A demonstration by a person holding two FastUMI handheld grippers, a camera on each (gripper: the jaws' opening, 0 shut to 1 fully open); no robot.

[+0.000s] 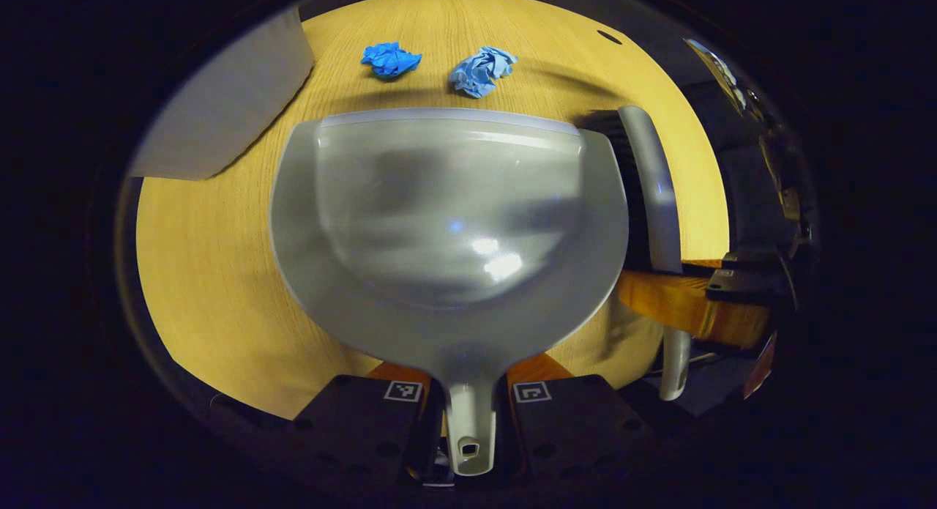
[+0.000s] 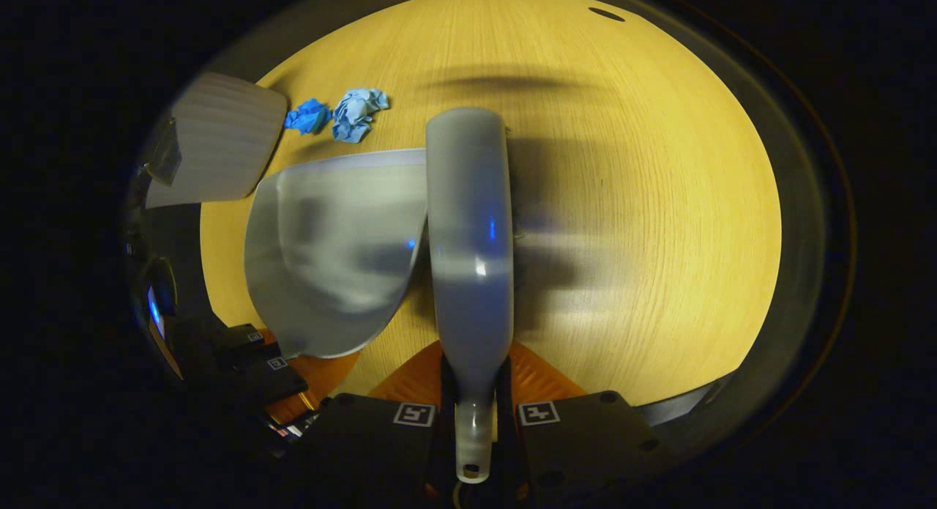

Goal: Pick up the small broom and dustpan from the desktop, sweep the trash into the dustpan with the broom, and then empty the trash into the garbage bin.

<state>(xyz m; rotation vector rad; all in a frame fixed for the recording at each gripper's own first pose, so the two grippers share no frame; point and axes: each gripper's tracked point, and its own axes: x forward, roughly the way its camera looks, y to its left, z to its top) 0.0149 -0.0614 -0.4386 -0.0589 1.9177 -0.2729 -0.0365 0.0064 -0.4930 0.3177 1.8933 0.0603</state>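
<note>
My left gripper (image 1: 468, 403) is shut on the handle of the grey dustpan (image 1: 446, 216), whose front lip points at two crumpled blue paper balls (image 1: 390, 59) (image 1: 481, 70) lying on the wooden desktop (image 1: 212, 275). My right gripper (image 2: 474, 414) is shut on the handle of the small grey broom (image 2: 468, 245), held just to the right of the dustpan (image 2: 329, 253). In the left gripper view the broom (image 1: 654, 194) and the right gripper (image 1: 732, 296) stand to the dustpan's right. The paper balls (image 2: 309, 116) (image 2: 356, 112) lie beyond the dustpan's far left corner.
A pale grey bin-like box (image 1: 227, 99) sits at the desk's far left, close to the paper balls, and also appears in the right gripper view (image 2: 216, 139). A small dark hole (image 2: 606, 14) marks the desk's far edge. The desk's right half is bare wood (image 2: 659, 223).
</note>
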